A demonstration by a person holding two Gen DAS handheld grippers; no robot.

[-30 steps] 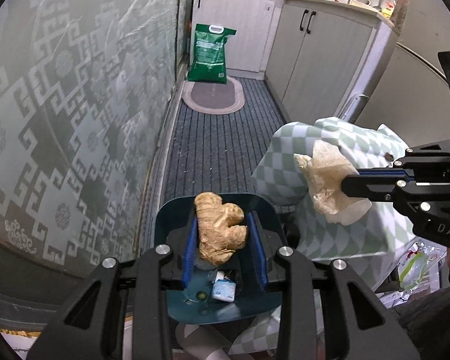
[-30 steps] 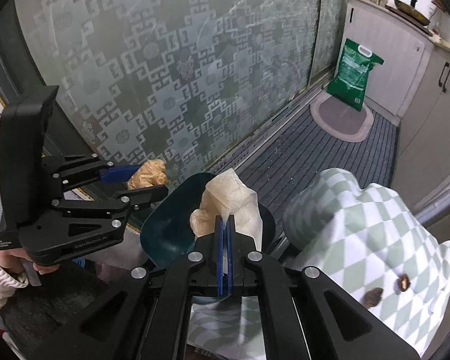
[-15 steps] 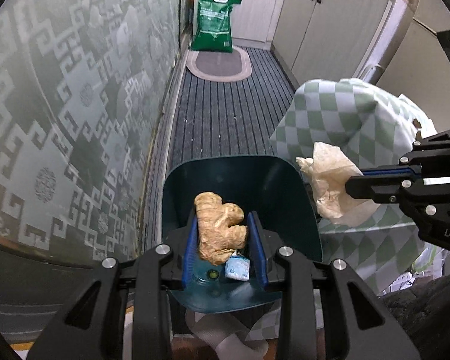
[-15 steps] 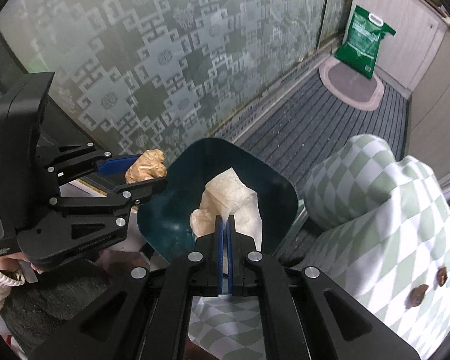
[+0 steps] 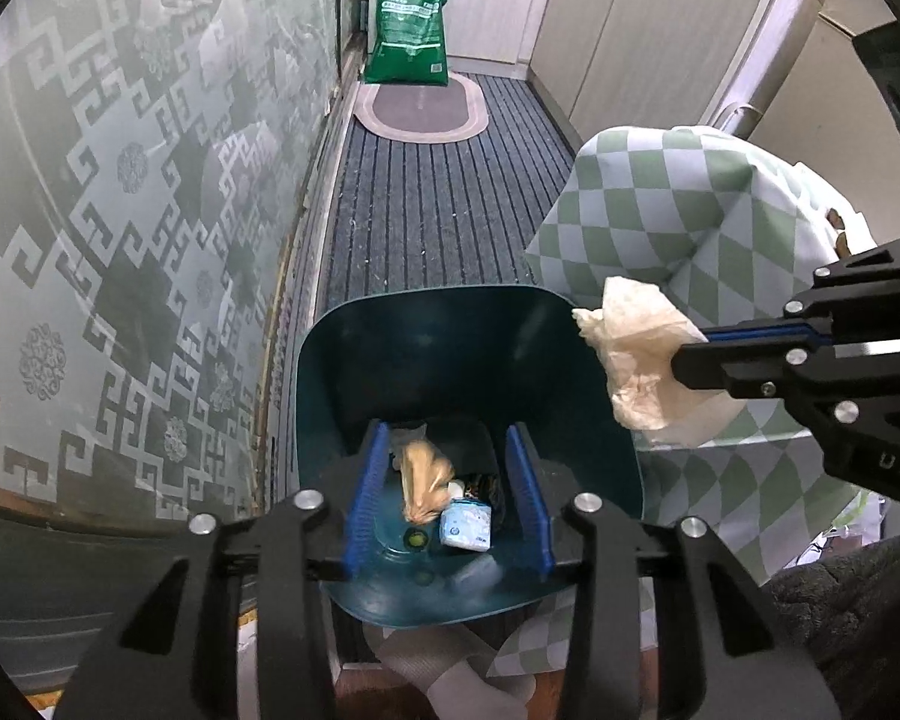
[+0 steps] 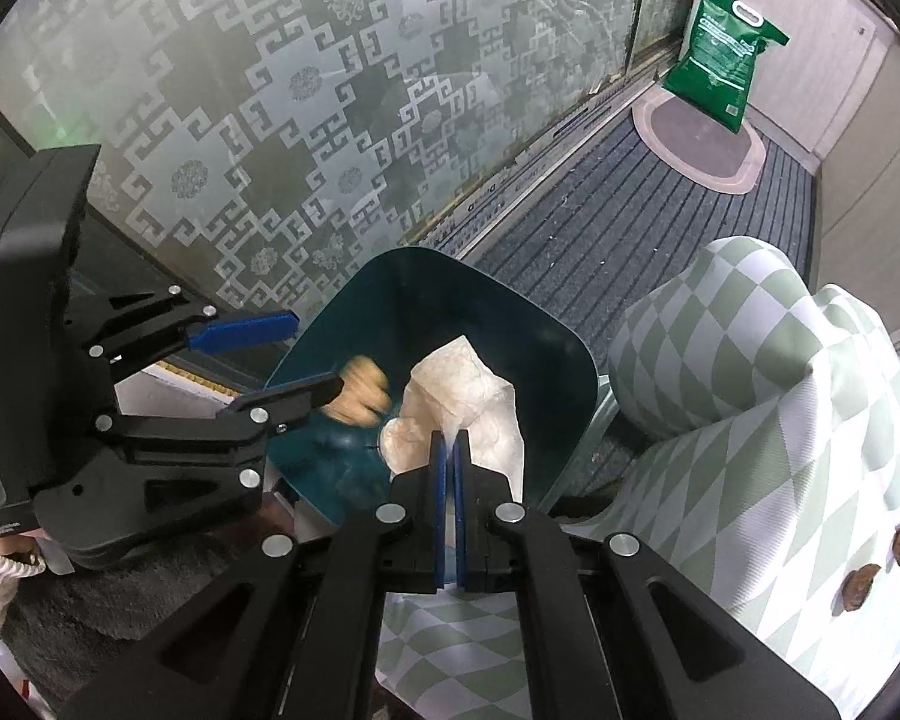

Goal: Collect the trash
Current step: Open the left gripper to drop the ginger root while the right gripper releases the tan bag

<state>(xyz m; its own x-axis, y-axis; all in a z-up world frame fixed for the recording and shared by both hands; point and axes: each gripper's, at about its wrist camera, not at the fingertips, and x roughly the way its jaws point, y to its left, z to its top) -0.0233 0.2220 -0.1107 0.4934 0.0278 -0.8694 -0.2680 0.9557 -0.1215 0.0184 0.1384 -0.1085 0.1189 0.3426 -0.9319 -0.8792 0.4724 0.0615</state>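
Observation:
A dark teal trash bin [image 5: 450, 336] stands on the floor below both grippers; it also shows in the right wrist view [image 6: 510, 306]. My left gripper [image 5: 447, 450] is open right above the bin. A tan piece of ginger [image 5: 423, 480] is blurred inside the bin, free of the fingers, and shows in the right wrist view [image 6: 360, 399]. A small white-blue packet [image 5: 465, 525] lies on the bin's bottom. My right gripper [image 6: 450, 441] is shut on a crumpled cream tissue [image 6: 462, 402], held at the bin's right rim; the tissue shows too in the left wrist view [image 5: 639, 354].
A green-white checkered cloth [image 5: 660, 216] drapes right of the bin, with small brown scraps [image 6: 861, 585] on it. Patterned frosted glass [image 5: 120, 210] runs along the left. A striped mat [image 5: 438, 210], an oval rug and a green sack [image 5: 411, 30] lie beyond. Cabinets stand far right.
My left gripper has opened and the ginger has dropped from it into the bin. Both grippers have come closer over the bin; the right still grips the tissue.

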